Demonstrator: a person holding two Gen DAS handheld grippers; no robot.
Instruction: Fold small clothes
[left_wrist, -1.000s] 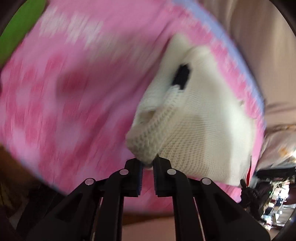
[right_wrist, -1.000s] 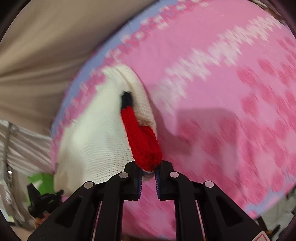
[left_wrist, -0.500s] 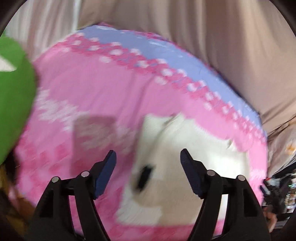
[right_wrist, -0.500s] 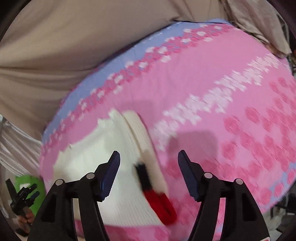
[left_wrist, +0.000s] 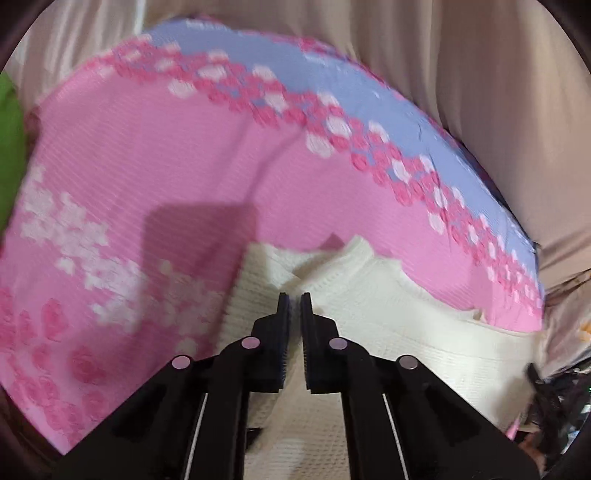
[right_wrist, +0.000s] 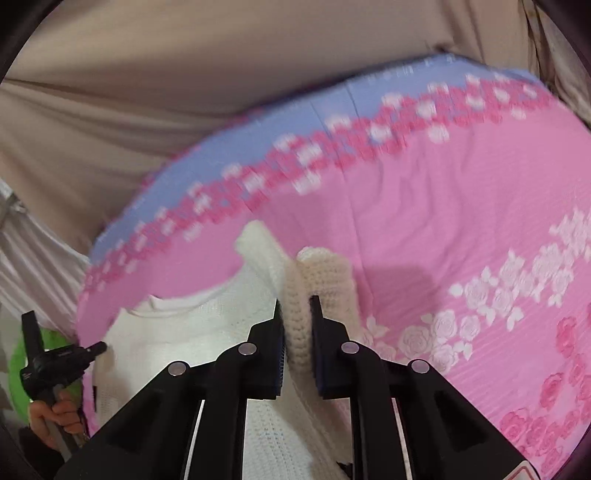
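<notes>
So we've got the cream knit sweater (right_wrist: 207, 332) lying on the pink bedspread (right_wrist: 424, 221), its ribbed edge (right_wrist: 295, 325) clamped in the right gripper (right_wrist: 297, 306), while the left gripper (left_wrist: 294, 299) sits pinched together over the fabric's other side, grip unclear.

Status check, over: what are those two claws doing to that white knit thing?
Left gripper shut. Right gripper clamped on cream knit garment. Nothing blocking, over.

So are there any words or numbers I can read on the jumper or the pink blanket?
None can be read.
White jumper: plain knit, no label showing.
Pink blanket: only rose patterns, no writing.
Sticker at the bottom edge of the right wrist view: a red-edged corner shows, cut off, too little to read.
</notes>
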